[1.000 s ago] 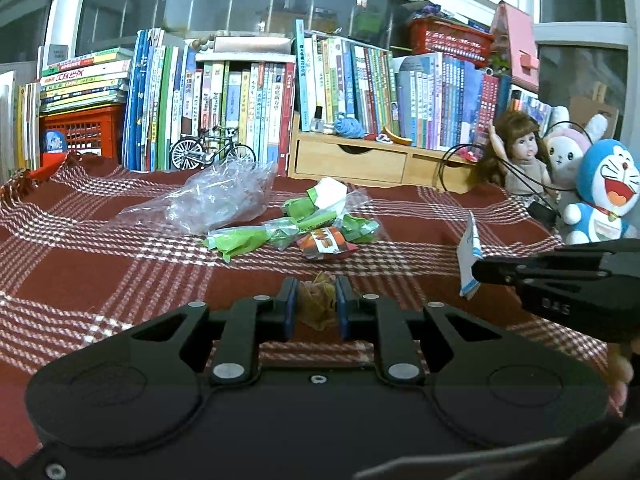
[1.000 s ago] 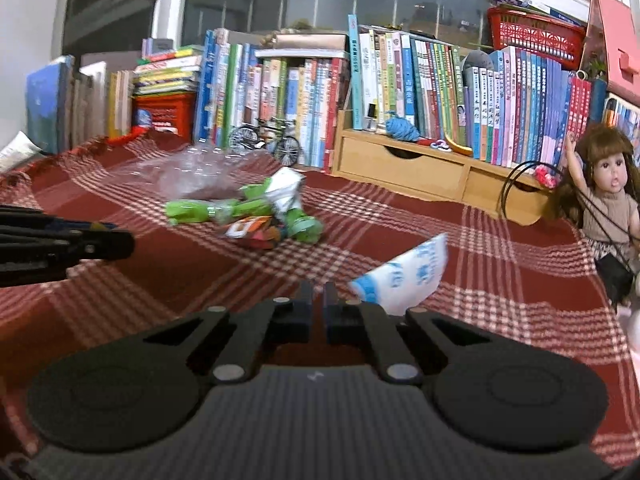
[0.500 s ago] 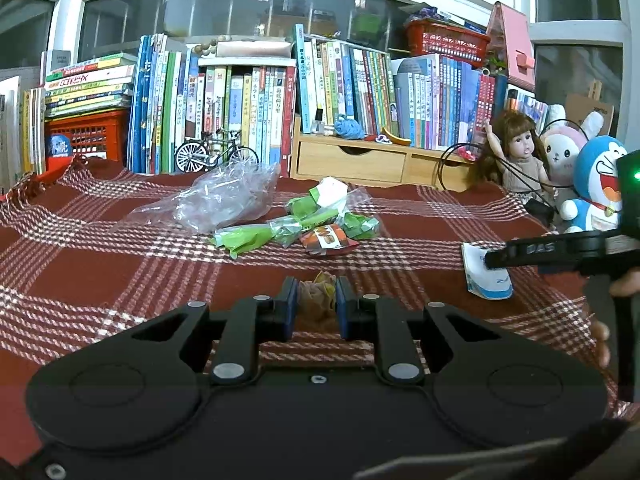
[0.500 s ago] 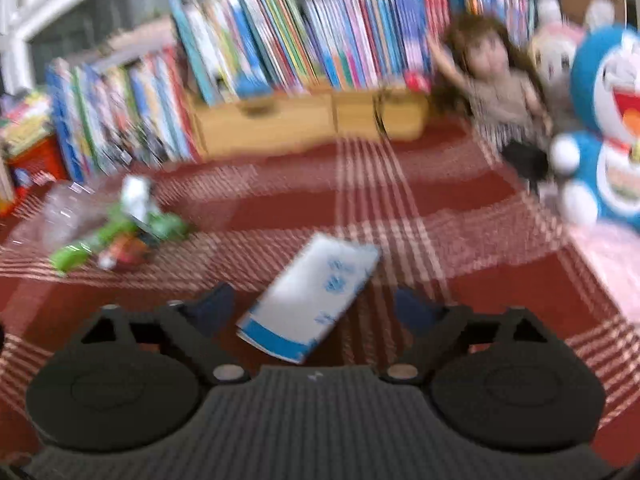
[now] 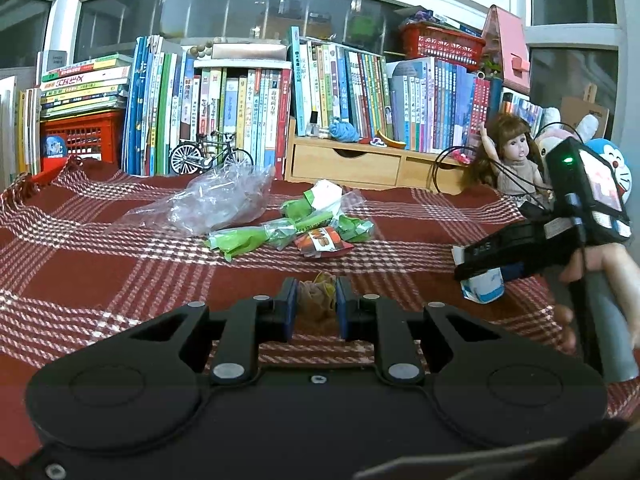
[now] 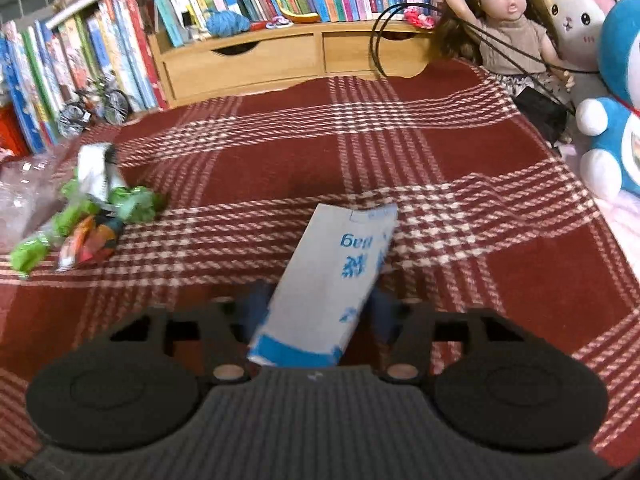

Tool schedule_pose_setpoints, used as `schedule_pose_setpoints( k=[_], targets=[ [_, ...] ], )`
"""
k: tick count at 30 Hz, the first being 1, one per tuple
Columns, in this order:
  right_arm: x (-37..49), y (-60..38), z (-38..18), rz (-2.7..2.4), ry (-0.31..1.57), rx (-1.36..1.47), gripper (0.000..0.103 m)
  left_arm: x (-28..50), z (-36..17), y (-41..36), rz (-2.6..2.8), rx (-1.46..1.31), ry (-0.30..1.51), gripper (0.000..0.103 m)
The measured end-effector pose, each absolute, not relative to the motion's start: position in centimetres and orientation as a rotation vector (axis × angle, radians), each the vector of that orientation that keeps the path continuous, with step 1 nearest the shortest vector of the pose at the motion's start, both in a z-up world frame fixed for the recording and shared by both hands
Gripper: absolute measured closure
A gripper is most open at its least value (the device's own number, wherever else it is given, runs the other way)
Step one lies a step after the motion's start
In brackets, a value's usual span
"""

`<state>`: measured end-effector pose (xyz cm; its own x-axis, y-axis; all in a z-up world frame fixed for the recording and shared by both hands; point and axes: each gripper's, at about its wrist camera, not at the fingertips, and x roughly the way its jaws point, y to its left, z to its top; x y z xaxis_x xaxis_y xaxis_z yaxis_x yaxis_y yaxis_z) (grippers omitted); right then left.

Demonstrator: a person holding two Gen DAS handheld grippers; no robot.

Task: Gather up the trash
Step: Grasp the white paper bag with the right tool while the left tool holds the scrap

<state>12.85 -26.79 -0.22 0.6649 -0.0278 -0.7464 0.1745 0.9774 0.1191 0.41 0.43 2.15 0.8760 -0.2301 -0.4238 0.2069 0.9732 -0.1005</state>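
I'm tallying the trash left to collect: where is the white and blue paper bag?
In the right wrist view the white and blue paper bag lies low at centre on the plaid cloth, between the closing jaws of the right gripper.

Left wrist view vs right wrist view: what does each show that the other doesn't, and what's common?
Only the left wrist view: the left gripper shut on a crumpled brownish scrap, the red crate, the window glass above the books, and the right gripper from outside with the hand that holds it.

Only the right wrist view: the right gripper closing, with the white and blue paper packet between its fingers, print visible.

Both: the plaid cloth, the green wrapper pile, toy bicycle, wooden drawers, doll, books.
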Motion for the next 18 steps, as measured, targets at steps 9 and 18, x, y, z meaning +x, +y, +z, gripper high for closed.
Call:
schedule_pose_setpoints(
  k=[9, 18],
  targets=[
    [9.5, -27.5, 2.1, 0.007, 0.781, 0.207, 0.075, -0.5, 2.4, 0.9, -0.239, -0.063, 0.443, 0.084],
    [4.4, -27.1, 4.3, 0.185, 0.725, 0.234, 0.075, -2.6, 2.7, 1.2, -0.249, -0.067, 0.442, 0.084]
  ],
)
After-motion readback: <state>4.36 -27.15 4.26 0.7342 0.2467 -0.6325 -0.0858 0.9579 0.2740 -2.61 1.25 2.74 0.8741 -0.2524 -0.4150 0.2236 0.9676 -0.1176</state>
